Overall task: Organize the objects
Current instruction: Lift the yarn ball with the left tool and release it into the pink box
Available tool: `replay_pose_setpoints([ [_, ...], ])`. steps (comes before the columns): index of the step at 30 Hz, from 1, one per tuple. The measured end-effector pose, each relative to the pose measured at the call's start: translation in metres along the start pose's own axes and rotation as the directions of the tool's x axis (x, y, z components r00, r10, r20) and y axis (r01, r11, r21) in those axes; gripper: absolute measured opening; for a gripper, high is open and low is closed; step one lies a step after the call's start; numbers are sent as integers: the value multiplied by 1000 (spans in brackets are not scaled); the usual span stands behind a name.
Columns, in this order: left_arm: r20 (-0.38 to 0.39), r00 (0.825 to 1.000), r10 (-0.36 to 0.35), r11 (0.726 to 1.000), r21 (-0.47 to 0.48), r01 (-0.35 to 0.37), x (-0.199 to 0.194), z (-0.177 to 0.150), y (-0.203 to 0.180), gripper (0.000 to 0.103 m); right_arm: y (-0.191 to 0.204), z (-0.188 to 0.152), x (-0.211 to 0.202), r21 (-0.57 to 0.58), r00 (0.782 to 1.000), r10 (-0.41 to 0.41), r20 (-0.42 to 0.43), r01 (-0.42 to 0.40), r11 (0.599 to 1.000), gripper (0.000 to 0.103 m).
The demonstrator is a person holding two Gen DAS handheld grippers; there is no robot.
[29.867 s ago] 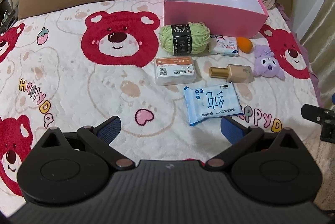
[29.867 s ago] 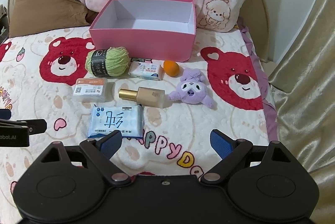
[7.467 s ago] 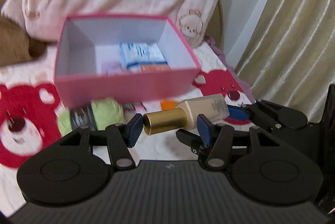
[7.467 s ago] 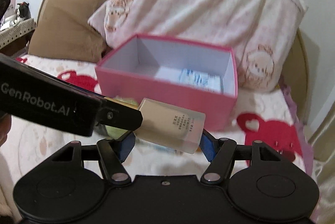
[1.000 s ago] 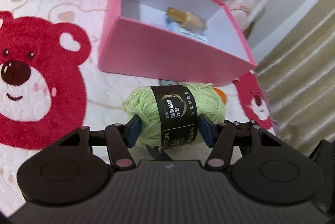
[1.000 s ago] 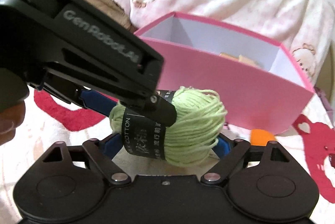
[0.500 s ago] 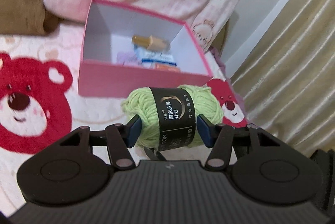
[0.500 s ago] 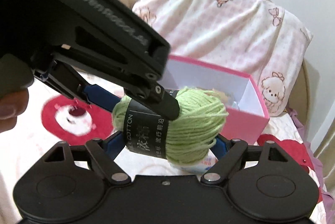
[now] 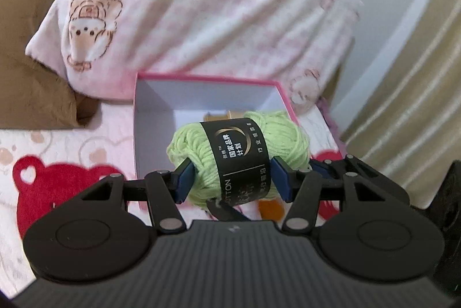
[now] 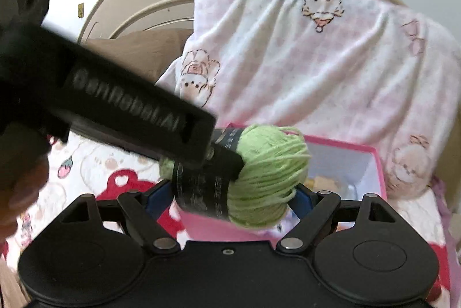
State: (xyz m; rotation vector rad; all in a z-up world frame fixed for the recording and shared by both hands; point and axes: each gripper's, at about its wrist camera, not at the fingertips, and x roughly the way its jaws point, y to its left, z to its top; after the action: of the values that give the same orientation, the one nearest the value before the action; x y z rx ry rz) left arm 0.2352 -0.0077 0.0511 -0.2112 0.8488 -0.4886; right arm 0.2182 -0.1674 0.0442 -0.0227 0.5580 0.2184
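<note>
Both grippers clamp the green yarn ball [image 9: 239,155] in the air: the left gripper [image 9: 232,175] across its black-banded middle, the right gripper [image 10: 230,198] end to end. The pink box [image 9: 207,77] lies just beyond and below, its open mouth facing up.

Pink box [image 9: 285,95] open-topped, pillow [image 9: 219,11] crowding its far wall, bottle [image 9: 217,115] inside

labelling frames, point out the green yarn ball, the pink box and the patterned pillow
green yarn ball [image 9: 288,135], left wrist view, bare yarn right of its black band
pink box [image 9: 207,77], left wrist view, far rim
patterned pillow [image 10: 331,72], right wrist view, middle of its front
</note>
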Motion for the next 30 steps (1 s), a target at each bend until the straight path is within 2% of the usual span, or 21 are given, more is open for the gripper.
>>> replay_pose_setpoints([
  [3,-16,1000,26,999,-47,-27,24,22,8,56,-16,22,27,-25,997,60,-47,-62,998,87],
  [5,-45,998,42,995,-85,-46,41,31,15,56,-25,32,48,-81,992,92,-91,-99,992,87],
  [9,-84,995,59,989,-130,-70,68,28,28,56,-33,37,82,-185,973,133,-187,-168,968,86],
  [12,-102,993,63,991,-111,-74,78,13,34,56,-32,26,88,-203,969,161,-185,-198,959,86],
  [14,-159,985,63,992,-97,-79,90,8,36,56,-35,15,97,-218,961,182,-209,-227,949,86],
  [17,-219,974,66,992,-90,-88,109,2,42,56,-44,4,111,-199,942,225,-247,-277,940,85],
  [21,-283,959,32,993,-97,-62,124,2,50,56,-58,-1,127,-163,911,279,-304,-338,927,83],
  [24,-301,953,34,995,-80,-61,129,5,52,56,-62,-5,132,-147,903,295,-311,-353,924,83],
  [26,-323,945,45,994,-76,-74,132,7,54,56,-66,-5,141,-121,888,318,-331,-374,920,83],
  [29,-327,942,79,993,-55,-103,128,9,58,58,-68,-5,159,-92,845,354,-401,-422,902,85],
  [30,-313,945,95,993,-37,-112,125,9,58,58,-67,-5,163,-105,822,373,-430,-455,884,85],
])
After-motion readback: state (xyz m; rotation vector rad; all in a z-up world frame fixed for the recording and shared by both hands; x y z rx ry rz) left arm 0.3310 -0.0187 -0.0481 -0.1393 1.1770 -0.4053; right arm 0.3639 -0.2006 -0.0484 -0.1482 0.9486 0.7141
